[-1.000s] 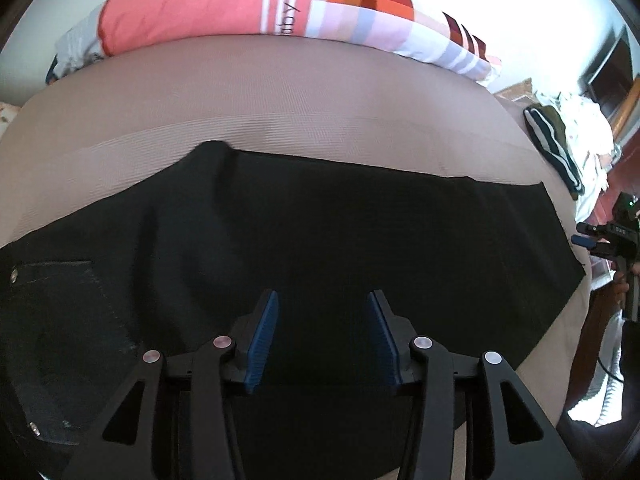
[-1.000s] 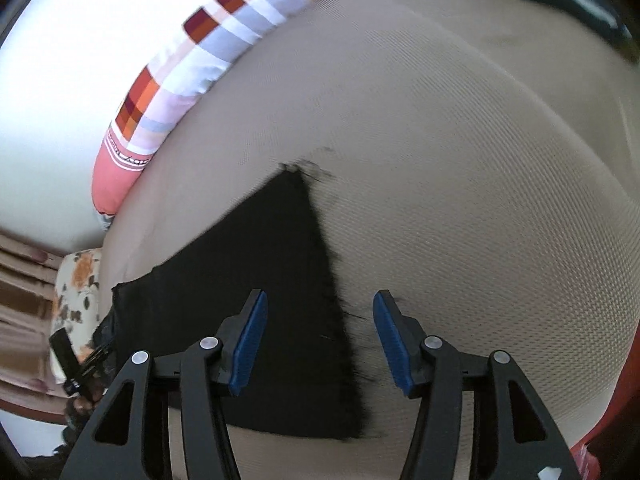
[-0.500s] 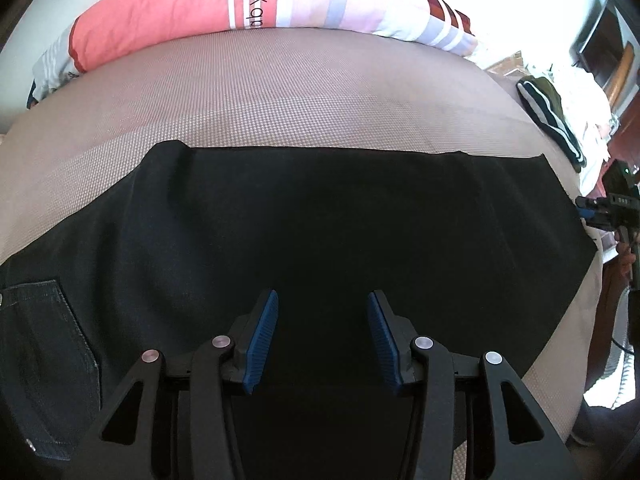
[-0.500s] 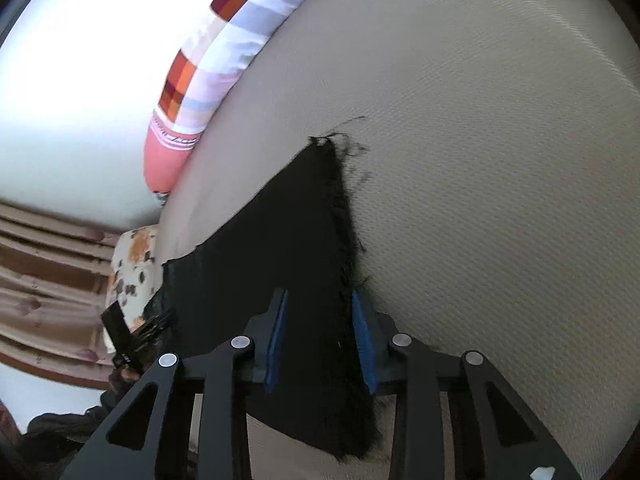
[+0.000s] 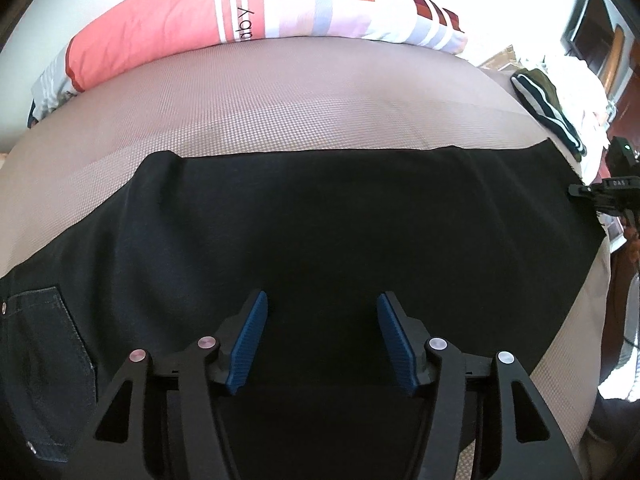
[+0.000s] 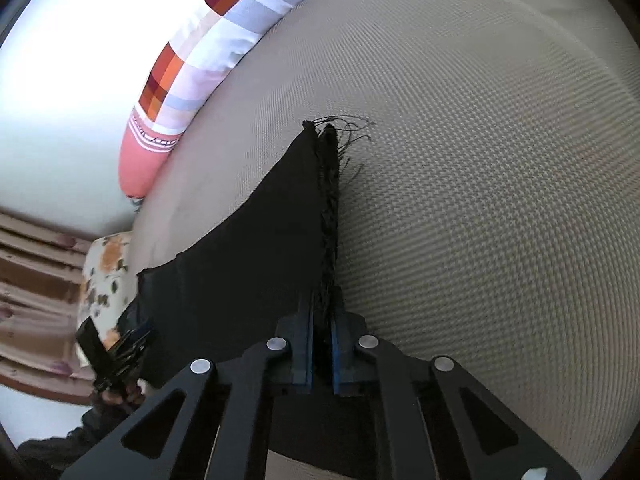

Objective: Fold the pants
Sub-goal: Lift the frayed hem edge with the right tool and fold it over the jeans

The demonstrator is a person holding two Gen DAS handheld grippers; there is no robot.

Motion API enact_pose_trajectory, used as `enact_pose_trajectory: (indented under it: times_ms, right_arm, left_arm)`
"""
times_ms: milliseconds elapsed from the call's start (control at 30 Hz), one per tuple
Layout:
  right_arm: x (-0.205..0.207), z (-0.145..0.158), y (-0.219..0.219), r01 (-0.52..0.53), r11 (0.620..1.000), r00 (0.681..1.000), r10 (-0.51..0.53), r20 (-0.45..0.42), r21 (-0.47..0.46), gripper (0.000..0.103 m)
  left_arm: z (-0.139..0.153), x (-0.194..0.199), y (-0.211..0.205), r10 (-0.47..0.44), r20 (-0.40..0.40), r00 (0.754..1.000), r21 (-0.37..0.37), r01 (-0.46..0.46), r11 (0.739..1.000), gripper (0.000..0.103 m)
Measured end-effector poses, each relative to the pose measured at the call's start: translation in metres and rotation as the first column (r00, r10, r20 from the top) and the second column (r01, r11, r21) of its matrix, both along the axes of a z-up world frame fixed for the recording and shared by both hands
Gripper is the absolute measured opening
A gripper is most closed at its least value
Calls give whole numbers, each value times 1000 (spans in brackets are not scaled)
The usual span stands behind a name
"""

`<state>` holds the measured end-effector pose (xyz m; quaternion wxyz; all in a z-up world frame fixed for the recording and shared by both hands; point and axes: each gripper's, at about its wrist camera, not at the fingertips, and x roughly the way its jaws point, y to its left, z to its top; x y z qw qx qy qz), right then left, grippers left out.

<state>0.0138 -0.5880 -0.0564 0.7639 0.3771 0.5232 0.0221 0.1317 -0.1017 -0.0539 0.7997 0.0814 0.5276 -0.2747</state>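
- While the black pants [image 5: 320, 220] lie flat on the bed [image 5: 280, 92], their long axis runs crosswise ahead of the left gripper [image 5: 320, 340], from the pocket end off to the left of its fingers to the frayed hem [image 6: 330, 200] far to the right.
- The left fingers stand spread over the middle of the cloth with nothing between them; they have just been opening further.
- The right gripper [image 6: 320, 356] has just closed, and its fingers pinch the frayed hem, which runs straight ahead from them.
- By my judgement the coming fold turns on the right hand: it holds the end that must travel along the long axis toward the pocket.
- Only the right view shows the pinch and the loose threads; only the left view shows the pocket [image 5: 44, 360] and the whole length.
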Motion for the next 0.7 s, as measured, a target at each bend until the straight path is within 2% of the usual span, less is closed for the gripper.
enact_pose_trajectory:
  times_ms: [133, 200, 400, 533, 700]
  right_arm:
    - [-3, 22, 24, 43, 999, 999, -43, 24, -4, 6]
    - [-2, 33, 39, 38, 999, 998, -39, 40, 17, 6]
    - [24, 69, 114, -67, 997, 993, 63, 101, 31, 6]
    - [59, 75, 171, -138, 988, 984, 129, 122, 72, 5]
    - [99, 61, 237, -219, 968, 972, 206, 112, 122, 5]
  left_arm:
    - [11, 8, 13, 46, -84, 995, -69, -52, 996, 59]
    - [18, 12, 23, 72, -85, 994, -80, -79, 994, 59]
    - [44, 19, 59, 135, -60, 989, -109, -141, 984, 59]
    - [59, 15, 88, 165, -23, 986, -116, -166, 979, 59]
    - [64, 2, 122, 195, -2, 981, -127, -194, 973, 59]
